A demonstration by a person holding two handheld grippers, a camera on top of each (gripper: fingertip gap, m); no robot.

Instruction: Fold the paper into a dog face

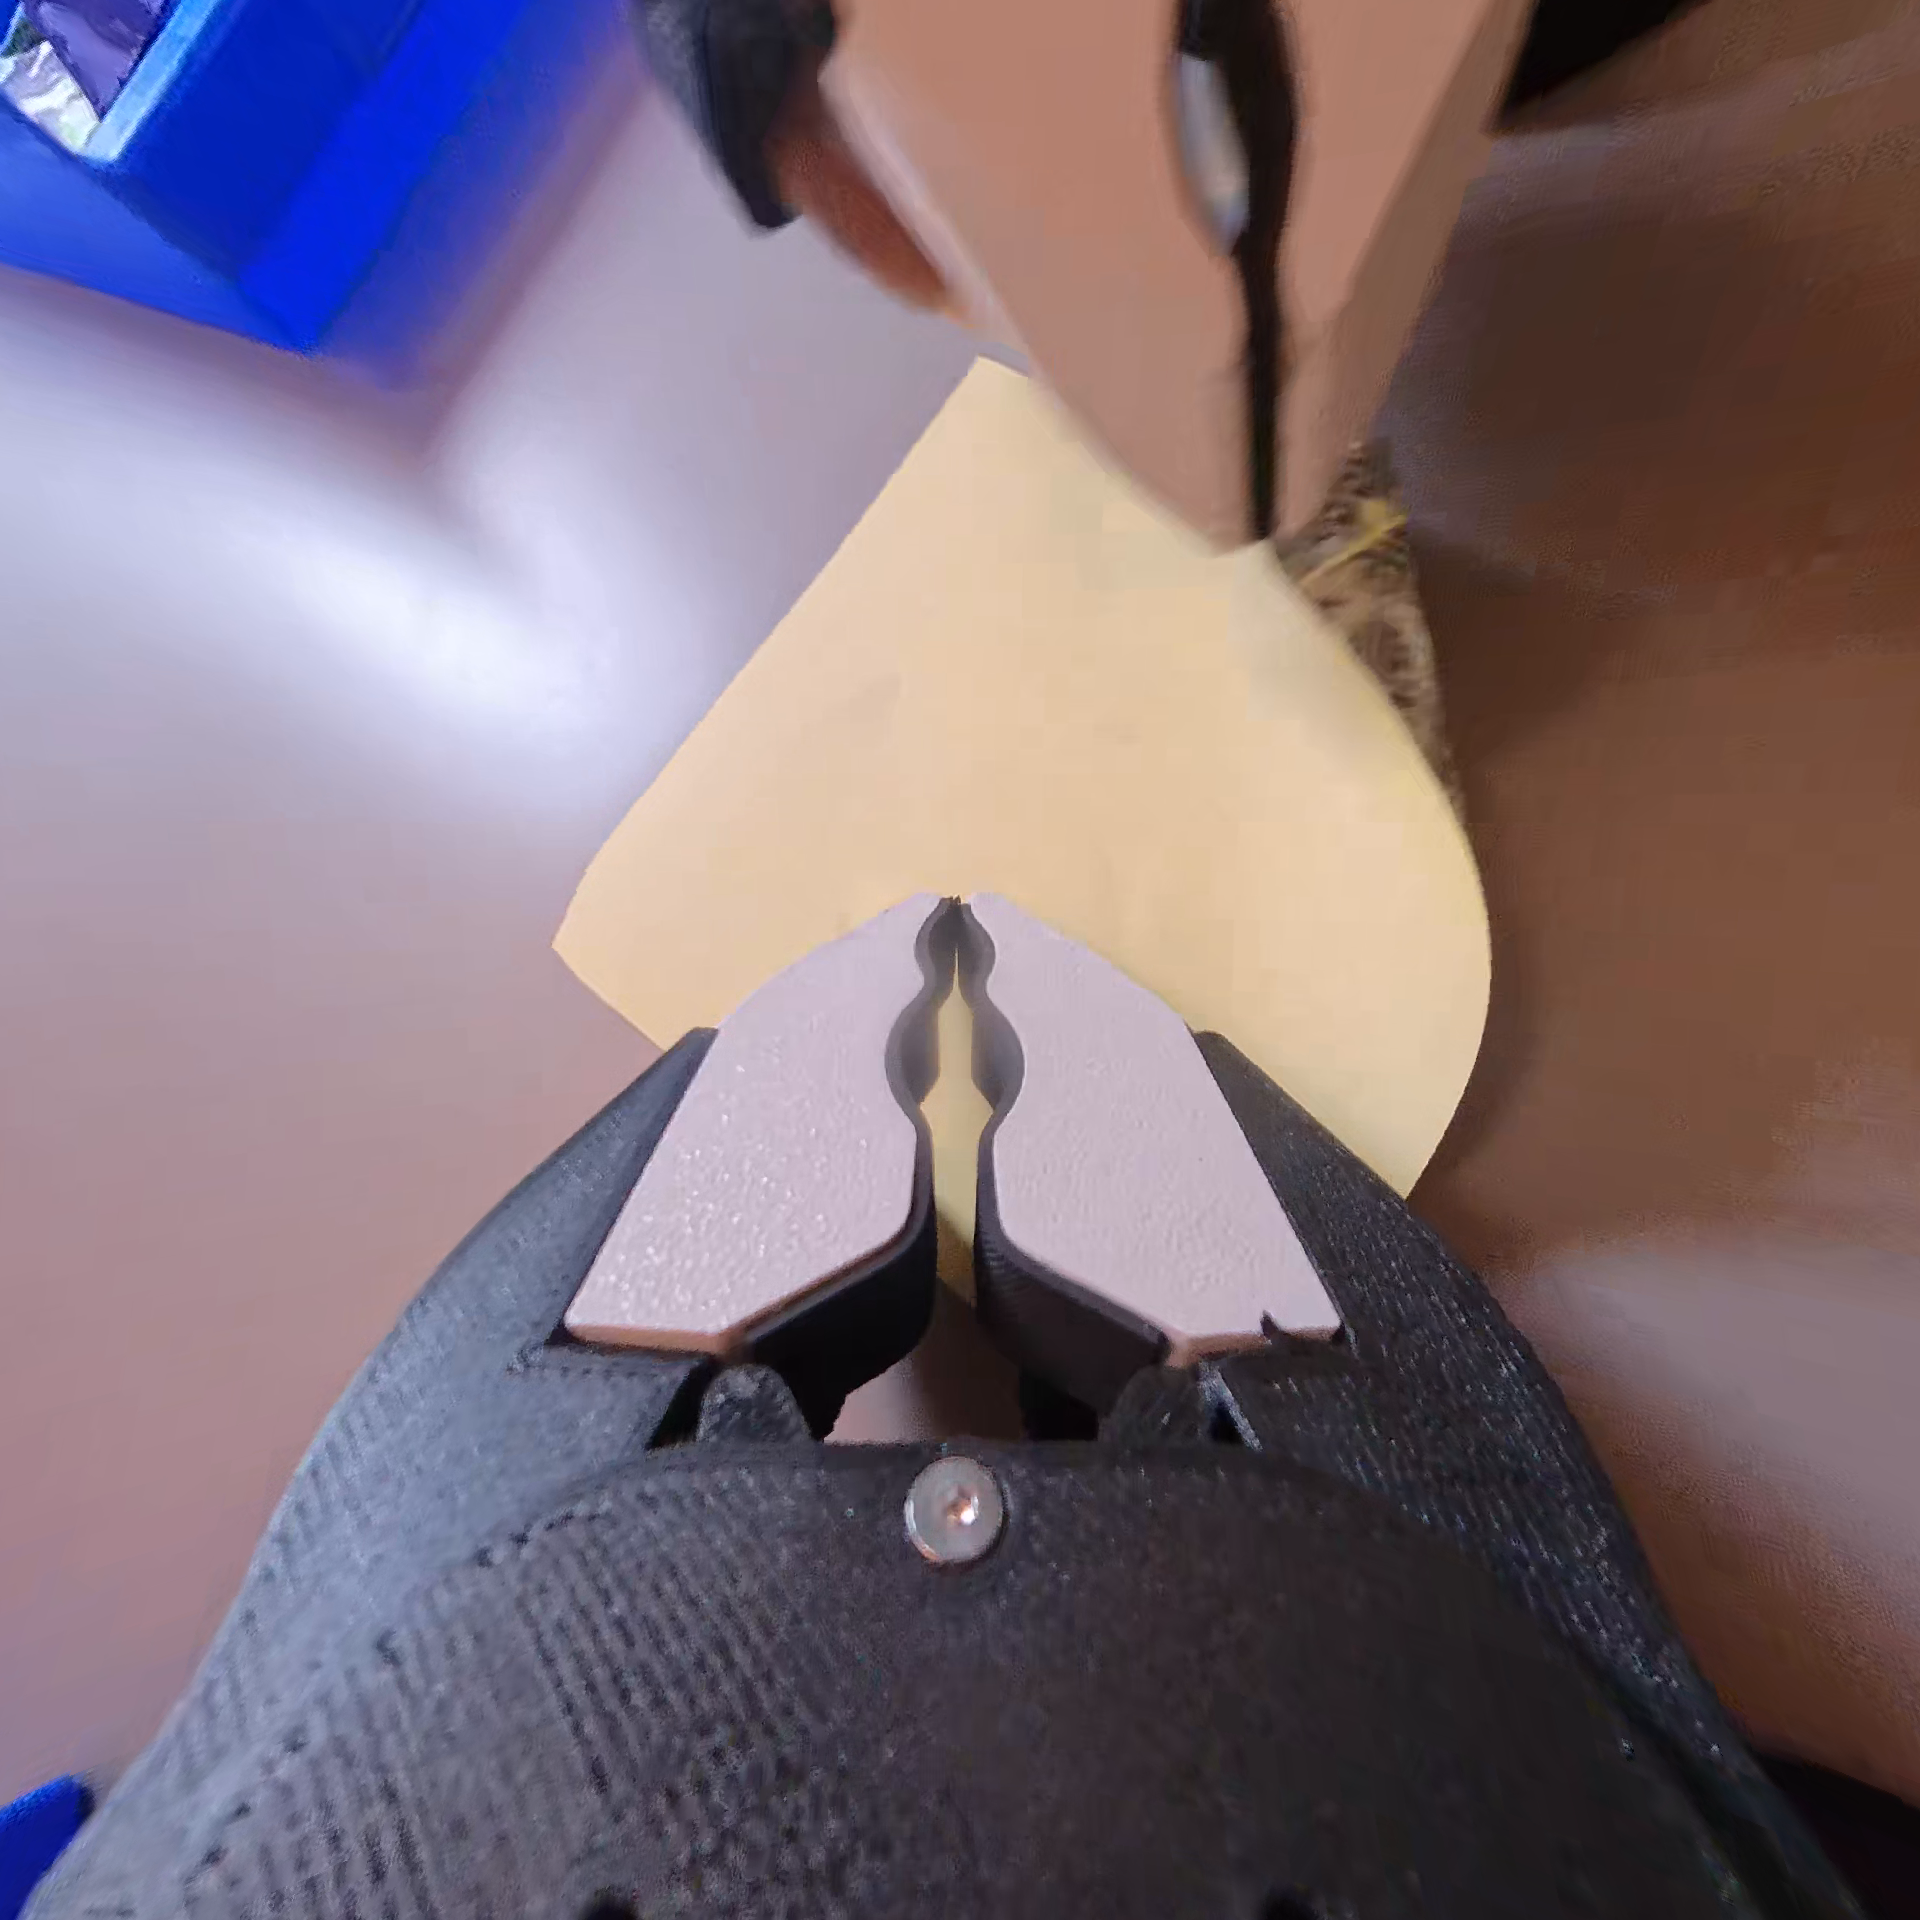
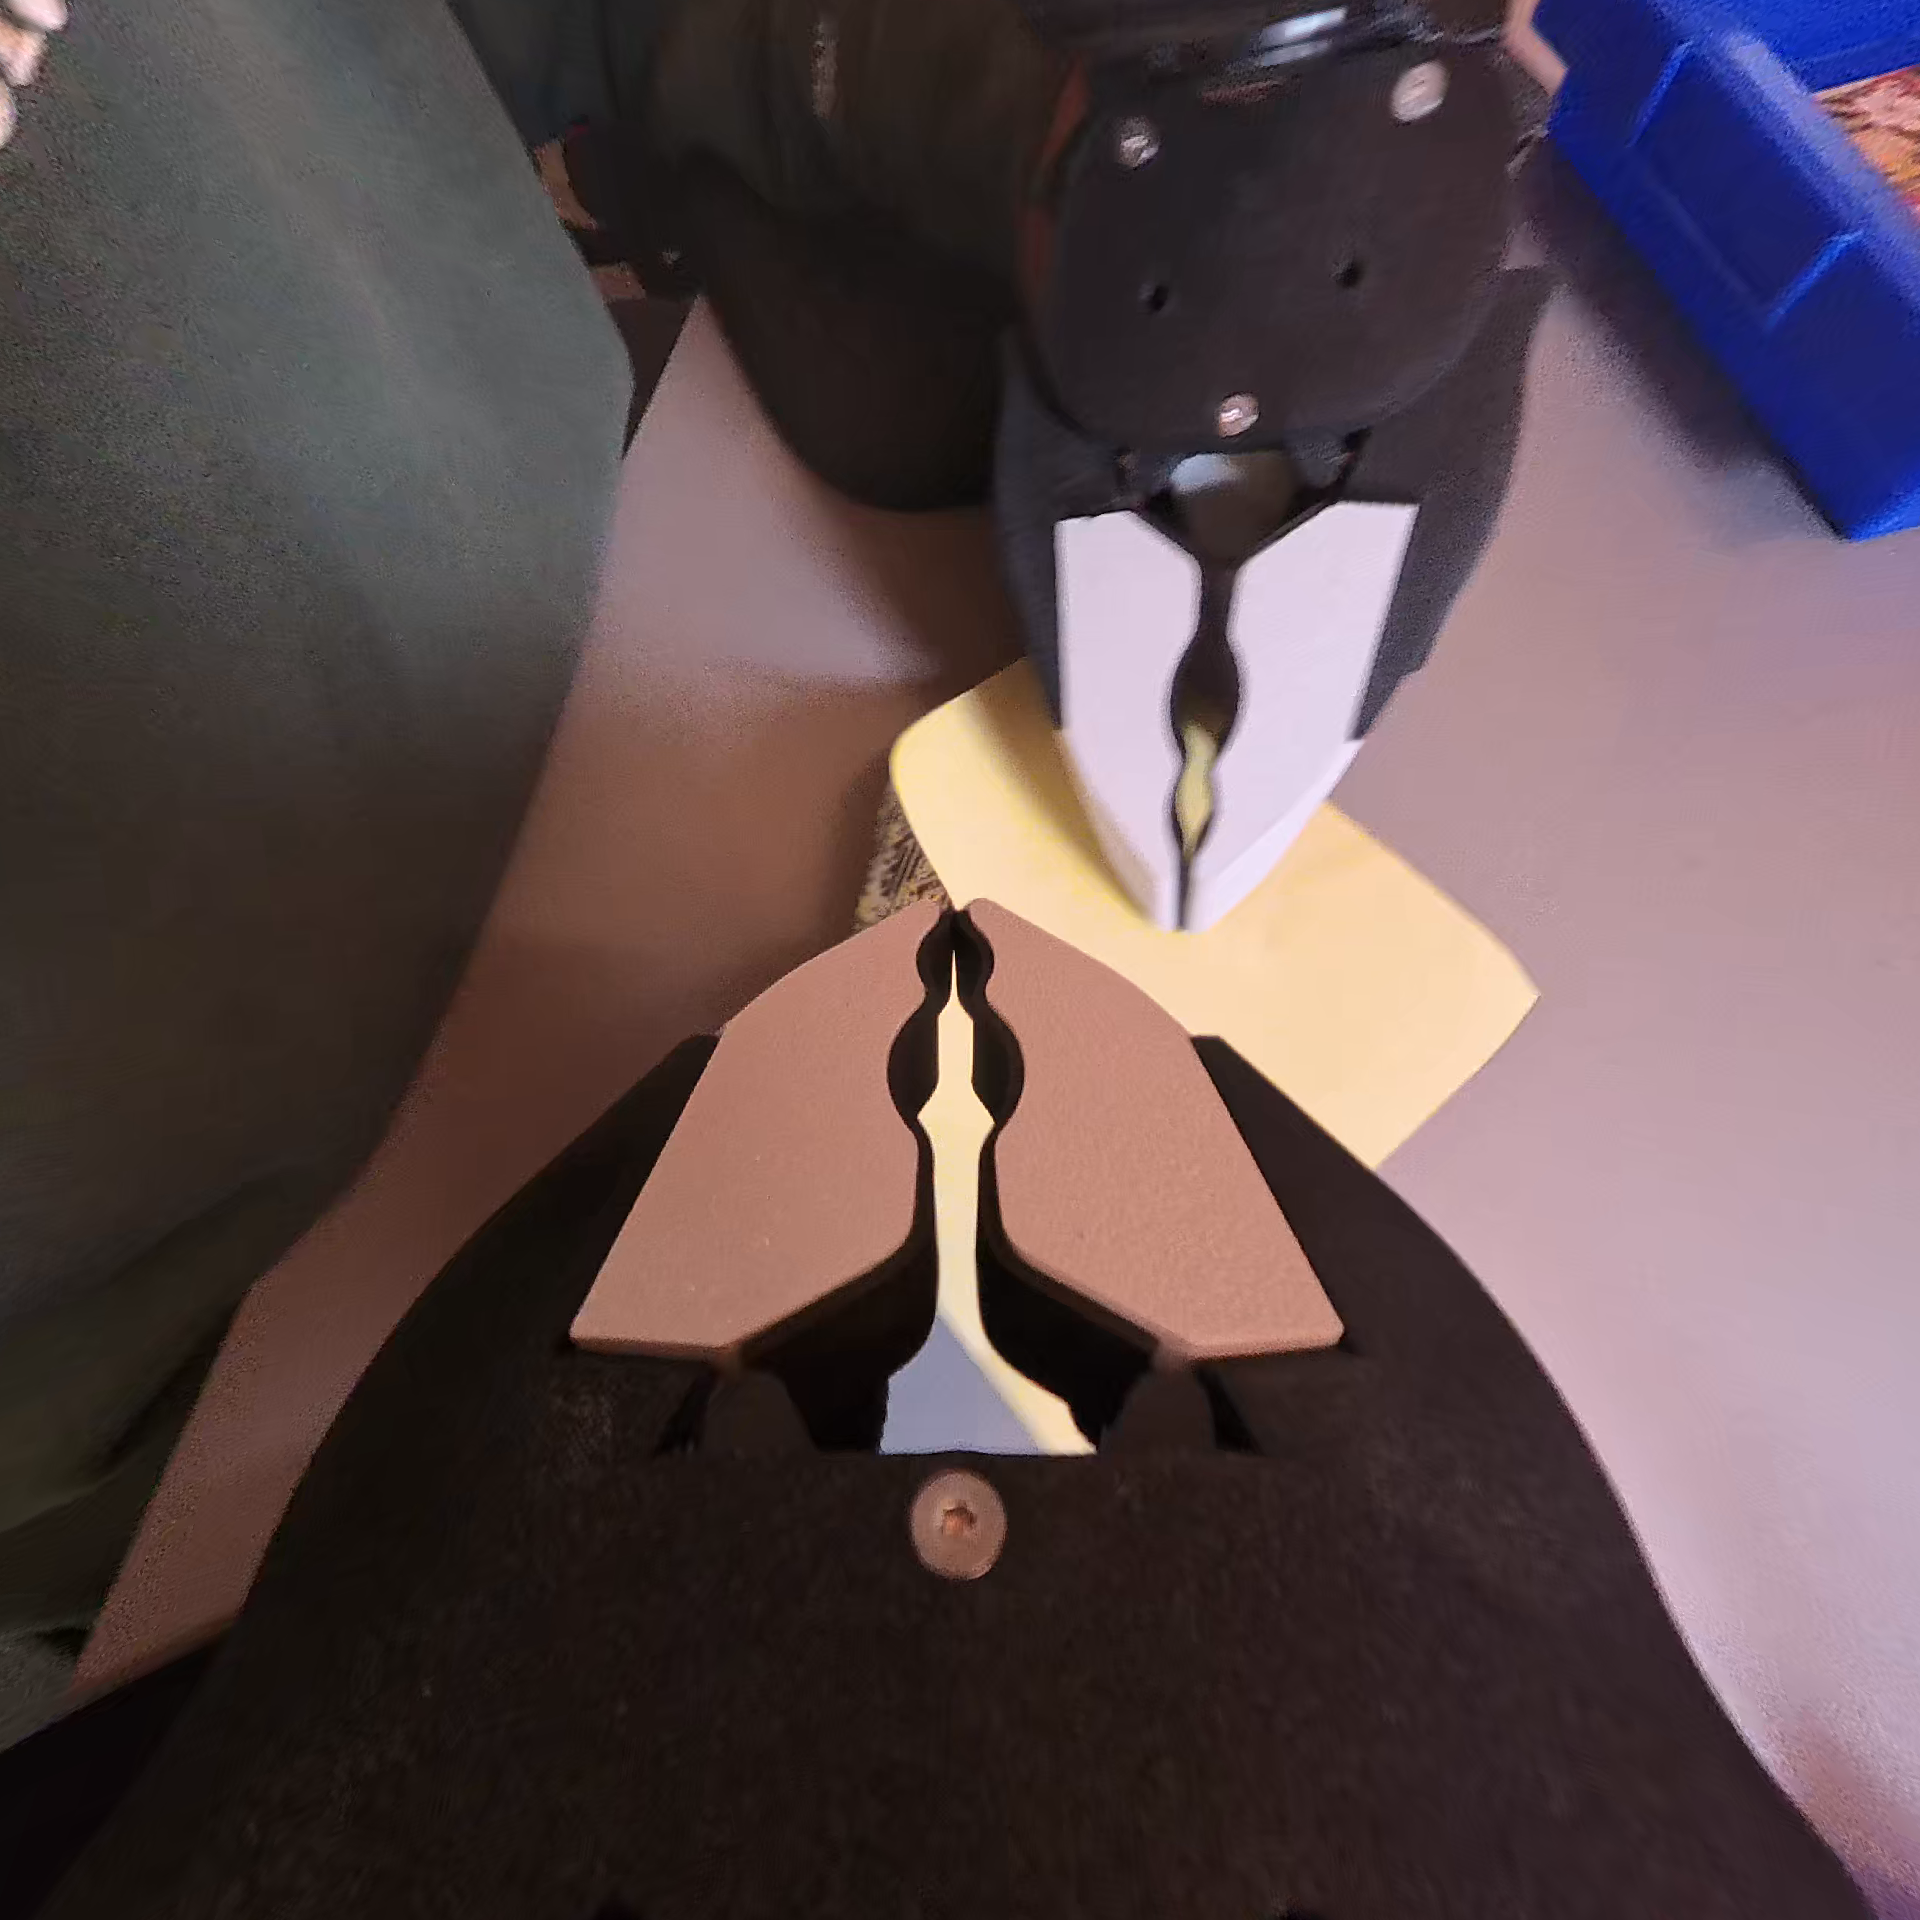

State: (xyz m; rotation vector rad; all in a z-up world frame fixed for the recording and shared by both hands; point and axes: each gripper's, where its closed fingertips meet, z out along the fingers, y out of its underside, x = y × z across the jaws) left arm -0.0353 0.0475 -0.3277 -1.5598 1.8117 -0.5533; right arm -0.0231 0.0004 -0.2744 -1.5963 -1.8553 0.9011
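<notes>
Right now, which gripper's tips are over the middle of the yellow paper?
The left gripper: its shut tips point at mid-sheet of the paper; the right gripper sits at the edge.

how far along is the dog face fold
Early. Done: nothing clearly; the pale yellow paper sheet lies mostly flat on the glossy mauve table, with no finished crease or ears visible. In hand: the left hand-held gripper and the right hand-held gripper, both shut, sit at the sheet, pressing or poised; contact is unclear. Left: seemingly every fold of the face.
</notes>
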